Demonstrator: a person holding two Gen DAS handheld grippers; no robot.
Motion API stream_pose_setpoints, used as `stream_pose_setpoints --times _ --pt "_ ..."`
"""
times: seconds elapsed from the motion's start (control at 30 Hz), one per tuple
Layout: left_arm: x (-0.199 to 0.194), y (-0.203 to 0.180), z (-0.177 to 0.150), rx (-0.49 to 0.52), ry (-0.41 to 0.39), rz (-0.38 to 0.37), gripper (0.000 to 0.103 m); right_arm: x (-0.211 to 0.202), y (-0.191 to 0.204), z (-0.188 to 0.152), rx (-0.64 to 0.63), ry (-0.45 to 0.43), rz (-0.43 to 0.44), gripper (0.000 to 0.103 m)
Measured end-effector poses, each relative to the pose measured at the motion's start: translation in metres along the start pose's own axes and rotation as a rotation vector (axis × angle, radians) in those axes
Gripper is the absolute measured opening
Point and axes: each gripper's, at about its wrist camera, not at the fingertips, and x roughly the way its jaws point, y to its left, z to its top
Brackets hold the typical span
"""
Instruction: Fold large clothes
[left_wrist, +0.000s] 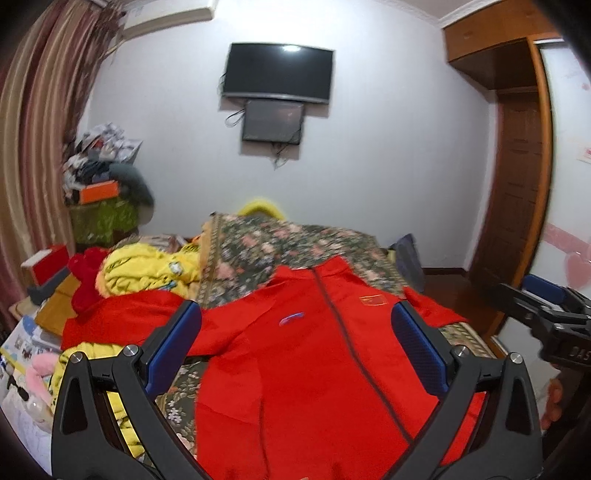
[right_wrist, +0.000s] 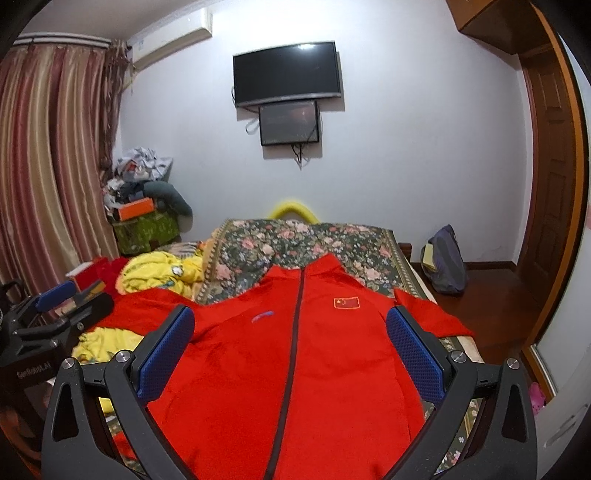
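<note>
A red zip jacket lies spread front-up on the floral bedspread, collar away from me, sleeves out to both sides. It also shows in the right wrist view. My left gripper is open and empty above the jacket's lower body. My right gripper is open and empty above the jacket too. The right gripper shows at the right edge of the left wrist view. The left gripper shows at the left edge of the right wrist view.
A pile of yellow clothes lies left of the jacket, with boxes and clutter by the striped curtain. A bag sits on the wooden floor at the right, near a wooden door frame. A TV hangs on the far wall.
</note>
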Motion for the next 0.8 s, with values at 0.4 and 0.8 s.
stream_pose_setpoints --times 0.4,0.8 --pt "0.108 0.097 -0.016 -0.077 0.142 0.194 0.103 0.104 -0.006 -0.005 -0.079 0.191 -0.030 0.103" --pt "0.169 0.253 -0.044 -0.302 0.370 0.276 0.103 0.193 -0.015 -0.012 -0.120 0.384 -0.038 0.103"
